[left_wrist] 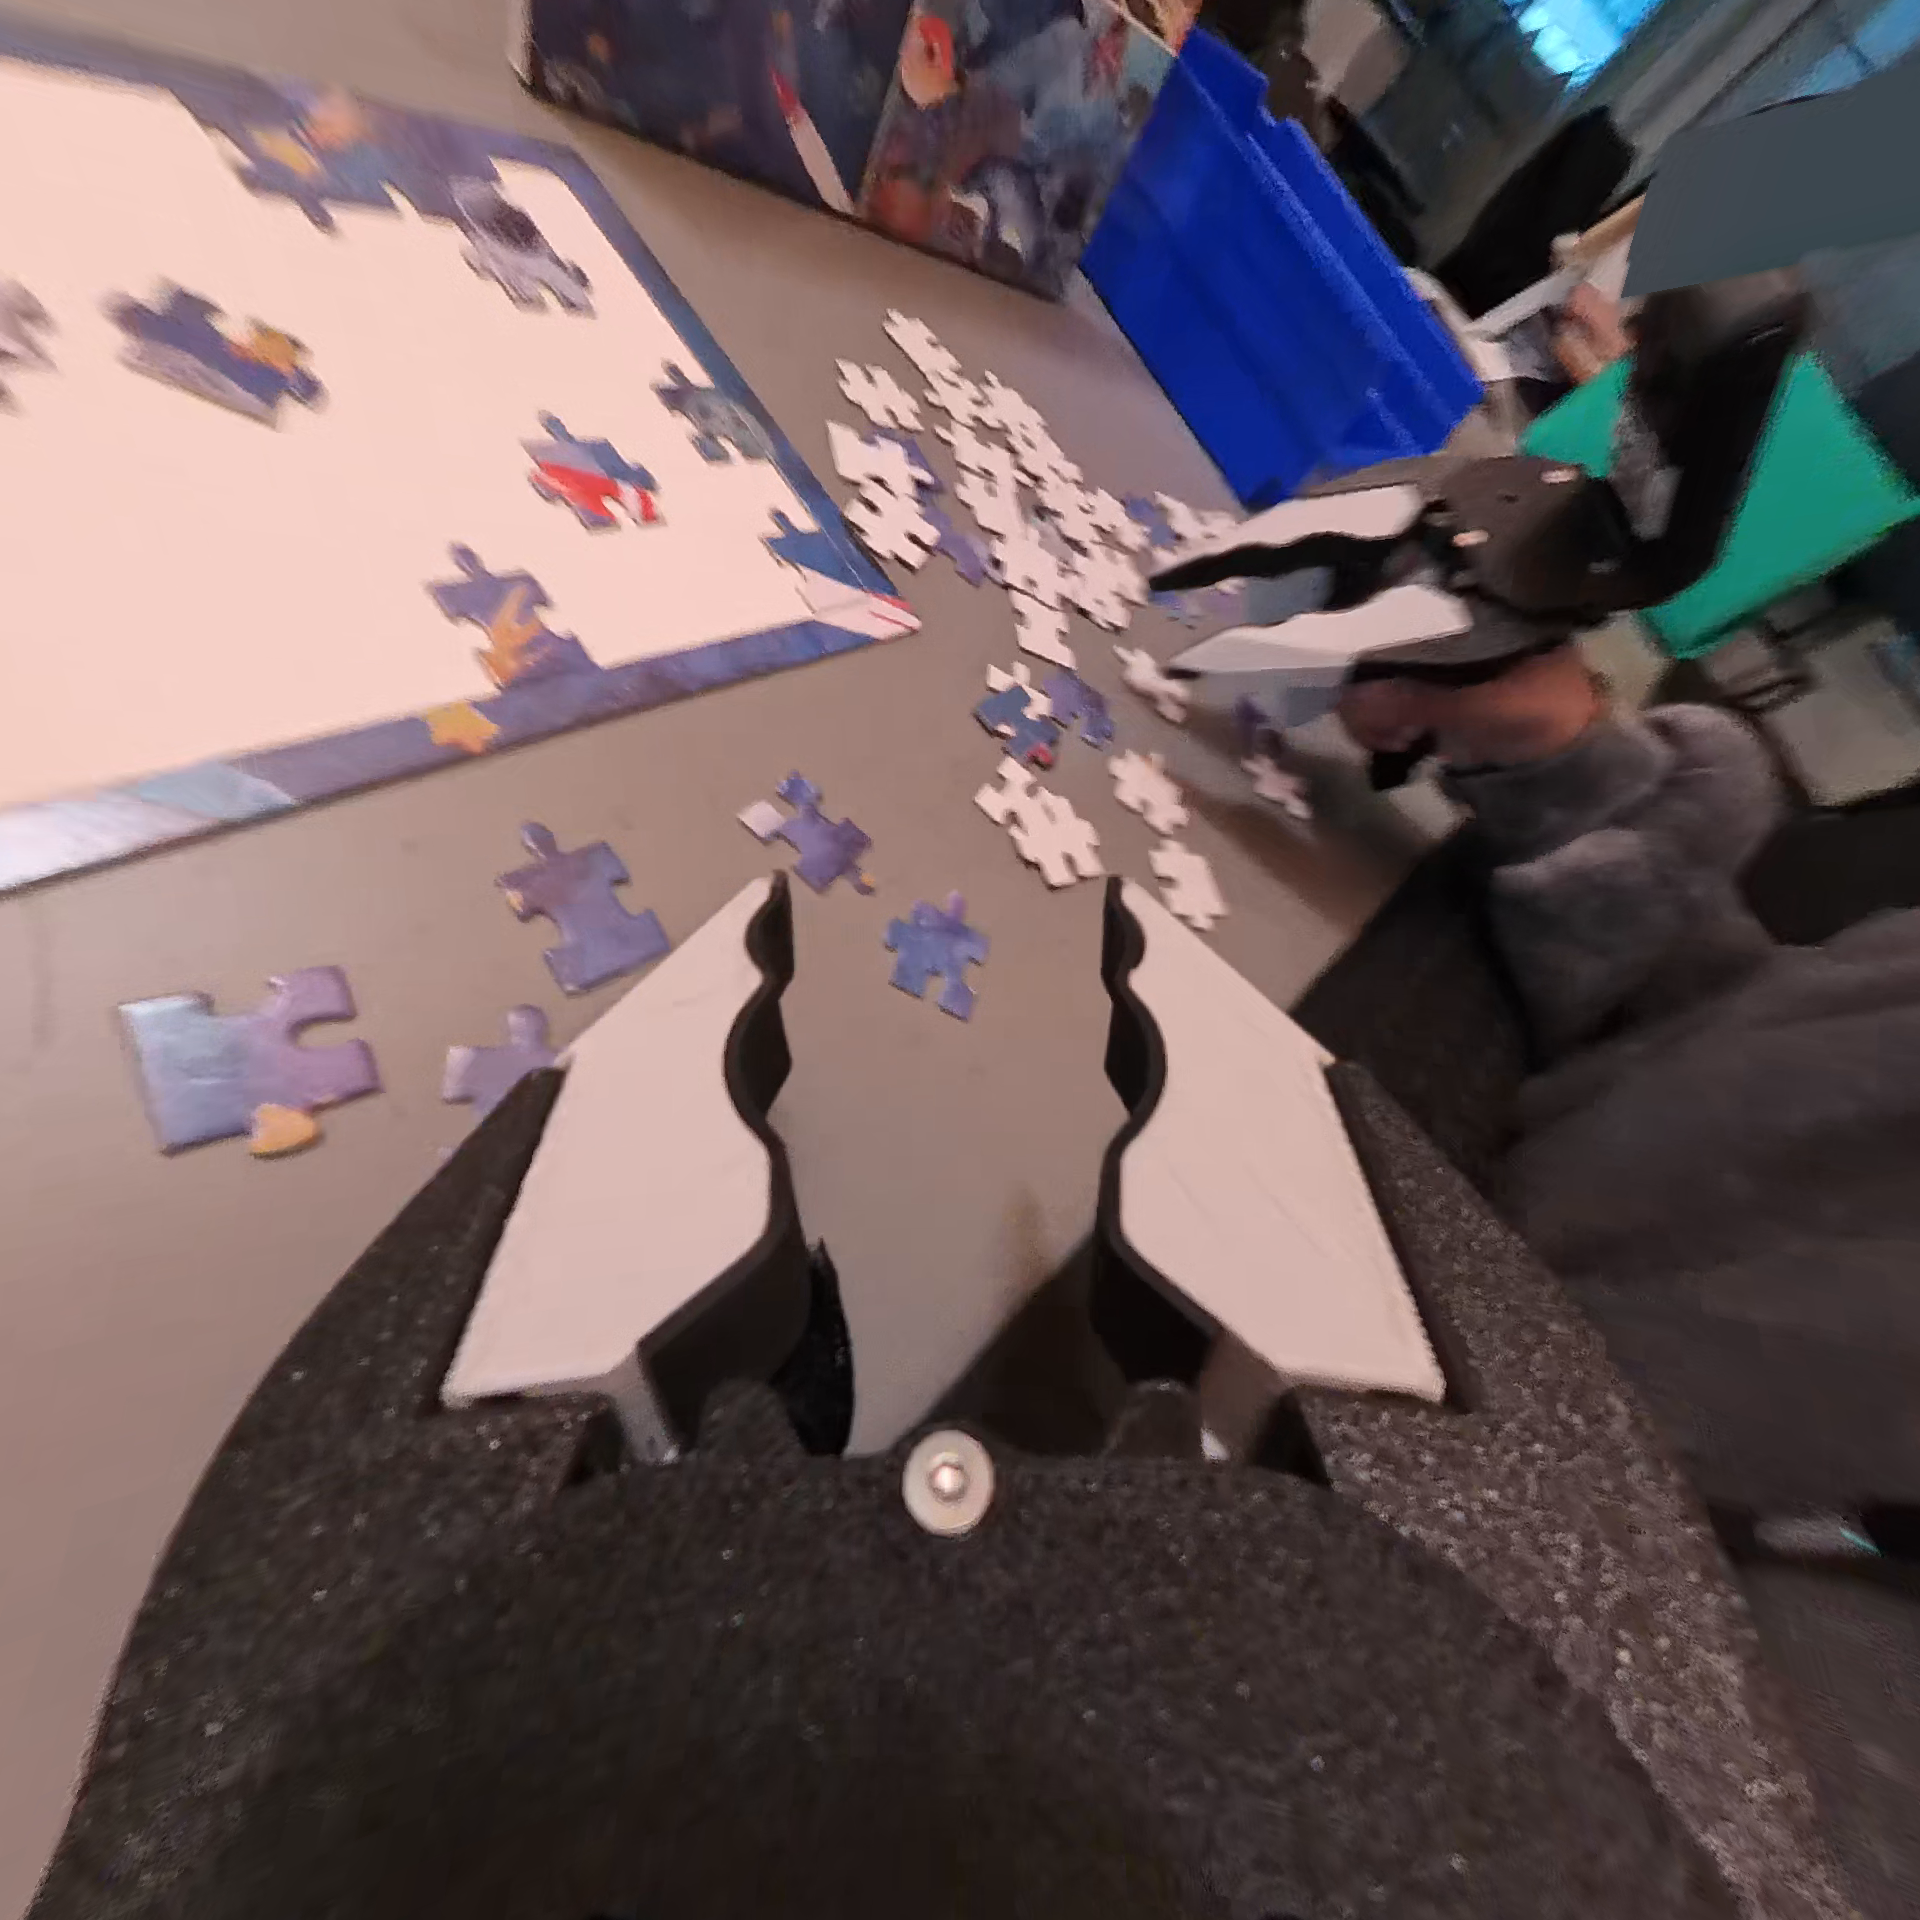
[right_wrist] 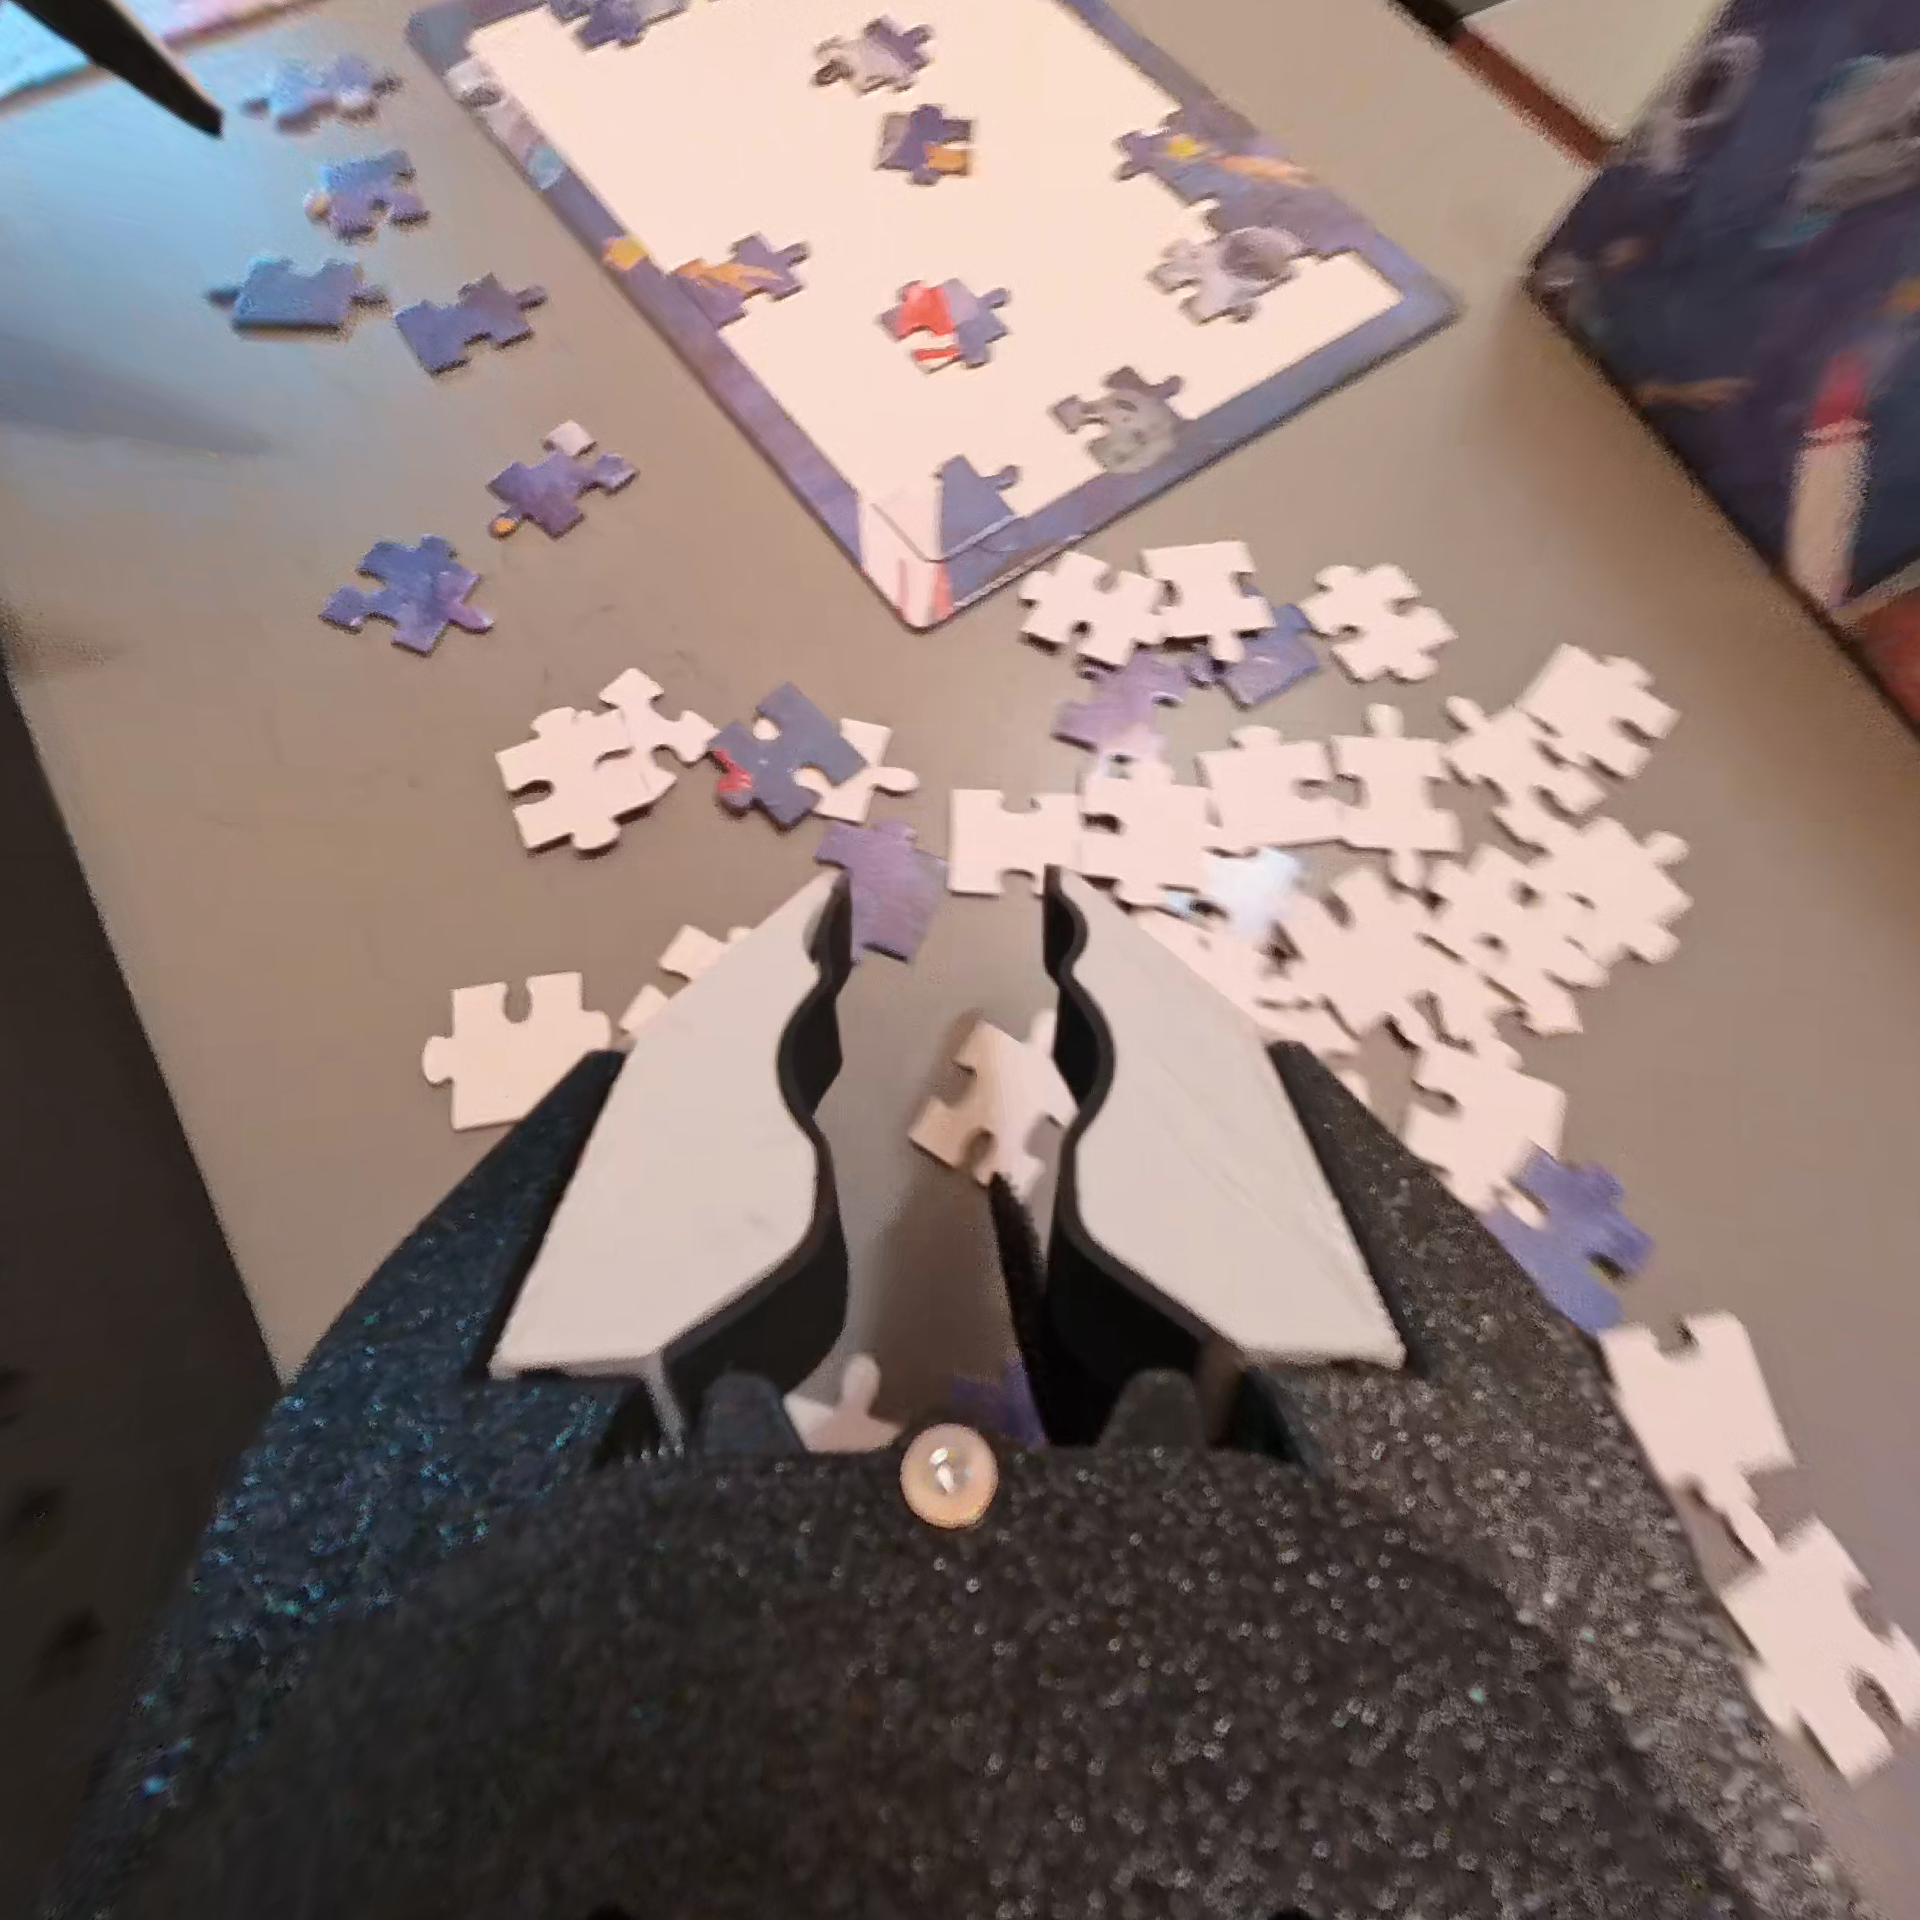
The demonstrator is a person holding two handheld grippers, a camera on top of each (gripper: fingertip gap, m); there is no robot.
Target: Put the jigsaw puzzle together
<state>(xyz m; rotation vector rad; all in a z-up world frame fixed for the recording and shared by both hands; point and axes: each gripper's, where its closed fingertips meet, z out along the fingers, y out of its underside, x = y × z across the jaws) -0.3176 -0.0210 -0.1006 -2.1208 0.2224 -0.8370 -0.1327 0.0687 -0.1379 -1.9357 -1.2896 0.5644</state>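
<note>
A puzzle tray [left_wrist: 665,675] [right_wrist: 1039,561] with a blue border and white bed lies on the grey table, with several blue pieces set in it. A heap of loose pieces [left_wrist: 997,499] [right_wrist: 1403,831], mostly white side up, lies off its near corner. Several blue face-up pieces [left_wrist: 582,914] [right_wrist: 416,592] lie apart on the table. My left gripper [left_wrist: 940,894] is open and empty above the table near a small blue piece [left_wrist: 935,951]. My right gripper [right_wrist: 945,883] [left_wrist: 1164,623] is open and empty over the heap, a purple piece [right_wrist: 883,883] at its tips.
The puzzle box [left_wrist: 852,104] [right_wrist: 1766,312] stands beyond the tray. A blue bin [left_wrist: 1268,260] stands next to it, with a green object [left_wrist: 1766,468] behind. A person's grey sleeve [left_wrist: 1610,831] is at the right table edge. The tips of one gripper are about 20 cm away from the tips of the other. The left gripper is farther from the purple piece [right_wrist: 883,883], some 20 cm, than the right, some 4 cm. My left wrist view [left_wrist: 1086,698] looks at it from another angle.
</note>
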